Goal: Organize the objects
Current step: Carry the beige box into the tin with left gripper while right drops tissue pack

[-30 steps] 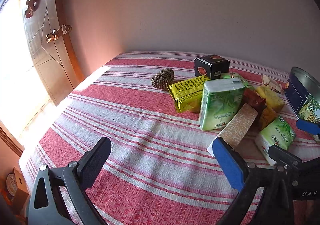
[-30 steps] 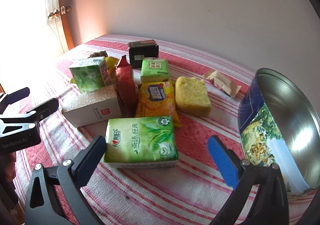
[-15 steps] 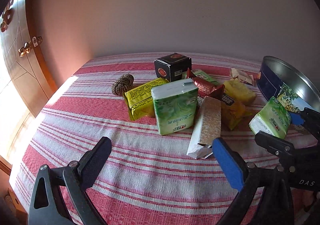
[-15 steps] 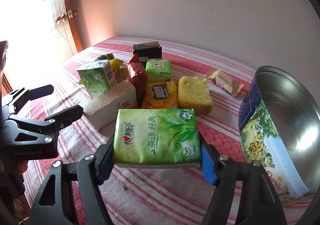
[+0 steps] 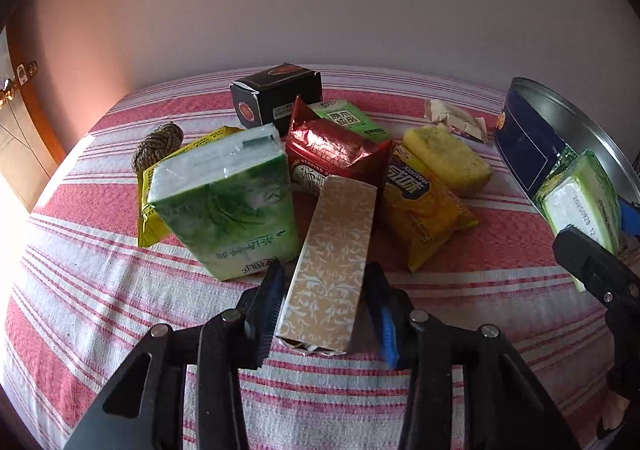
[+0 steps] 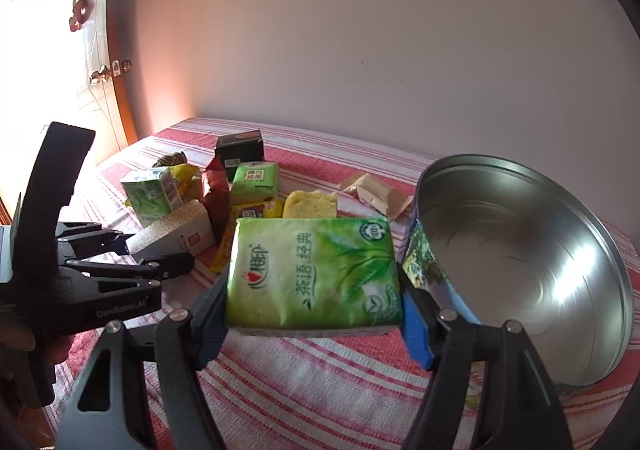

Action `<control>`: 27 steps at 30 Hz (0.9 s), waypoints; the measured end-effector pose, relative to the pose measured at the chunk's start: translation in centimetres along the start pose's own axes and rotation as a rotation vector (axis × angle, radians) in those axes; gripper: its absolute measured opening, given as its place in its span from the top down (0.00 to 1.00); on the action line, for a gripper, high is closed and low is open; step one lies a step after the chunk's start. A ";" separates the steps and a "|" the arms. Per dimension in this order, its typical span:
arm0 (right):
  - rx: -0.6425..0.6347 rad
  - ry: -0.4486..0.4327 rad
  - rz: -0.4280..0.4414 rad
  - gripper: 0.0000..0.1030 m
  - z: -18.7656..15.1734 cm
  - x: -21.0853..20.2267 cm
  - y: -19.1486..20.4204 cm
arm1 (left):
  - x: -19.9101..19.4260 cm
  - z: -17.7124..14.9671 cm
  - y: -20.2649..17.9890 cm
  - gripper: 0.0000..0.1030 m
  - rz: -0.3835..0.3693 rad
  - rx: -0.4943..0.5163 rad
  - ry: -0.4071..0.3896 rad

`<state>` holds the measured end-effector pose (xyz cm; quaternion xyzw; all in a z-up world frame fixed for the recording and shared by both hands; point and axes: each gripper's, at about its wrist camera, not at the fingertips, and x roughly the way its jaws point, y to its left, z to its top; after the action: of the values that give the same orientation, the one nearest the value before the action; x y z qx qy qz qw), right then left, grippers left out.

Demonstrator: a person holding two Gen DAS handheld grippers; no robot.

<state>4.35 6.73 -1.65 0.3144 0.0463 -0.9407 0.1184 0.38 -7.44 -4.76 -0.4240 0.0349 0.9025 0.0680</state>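
Tilting downward, left tongs (image 5: 324,314) just closed onto the gold box (image 5: 332,262); right tongs (image 6: 316,314) clamp the green tissue pack (image 6: 312,274).

Wall: we see a plain pale wall (image 6: 380,50) behind the table.
Table: covered with a red-and-white striped cloth (image 5: 100,310).
Door: wooden (image 6: 120,98), brass handle (image 6: 106,72), at left.
Light: strong daylight floods in beside it.

The left gripper (image 5: 324,314), wide open a second ago, has just closed around the gold box (image 5: 332,266); the right gripper (image 6: 316,314) now lifts the green tissue pack (image 6: 314,274).
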 end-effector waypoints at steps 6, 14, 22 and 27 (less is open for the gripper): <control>0.003 -0.008 -0.017 0.30 -0.2 0.0 -0.3 | -1.1 0.0 0.2 0.73 -0.028 -0.045 -0.065; 0.065 -0.183 -0.043 0.30 0.6 -3.5 -1.9 | -7.3 0.8 0.3 0.73 -0.105 -0.080 -0.296; 0.162 -0.318 -0.182 0.30 1.0 -7.7 -7.1 | -10.7 2.9 -4.1 0.73 -0.132 0.018 -0.413; 0.242 -0.271 -0.277 0.29 0.3 -8.2 -12.6 | -9.6 4.8 -9.1 0.73 -0.195 0.086 -0.412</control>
<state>7.33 20.44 3.65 0.1876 -0.0403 -0.9804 -0.0454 4.15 1.29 5.67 -0.2288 0.0174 0.9568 0.1786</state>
